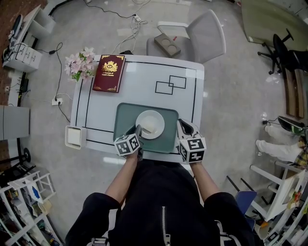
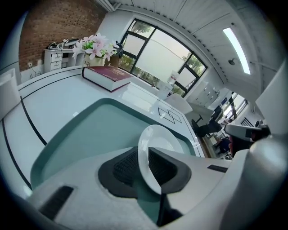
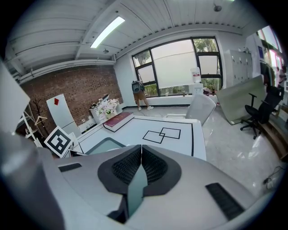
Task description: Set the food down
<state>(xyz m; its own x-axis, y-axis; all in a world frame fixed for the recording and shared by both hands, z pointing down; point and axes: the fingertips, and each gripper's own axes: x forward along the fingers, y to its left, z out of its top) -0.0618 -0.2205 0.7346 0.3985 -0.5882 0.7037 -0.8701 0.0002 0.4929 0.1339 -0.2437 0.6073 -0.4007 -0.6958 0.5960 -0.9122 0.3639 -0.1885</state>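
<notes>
On the white worktop [image 1: 139,81], at the centre of the teal mat [image 1: 124,113]: white plate [image 1: 150,124] seemingly down, left gripper [image 1: 139,132] clamped on its rim, right gripper [image 1: 183,127] shut, empty, at the mat's right edge; next, probably release and withdraw.

You're working in an office-style studio. Loose cables [image 1: 115,13] and a power strip [image 1: 137,18] lie on the polished grey floor, with a black swivel chair [image 1: 284,48] and a white drawer unit [image 1: 21,55] nearby. A brick wall [image 3: 85,87], wide windows [image 3: 180,63] and a strip ceiling light [image 3: 107,31] frame the room.
</notes>
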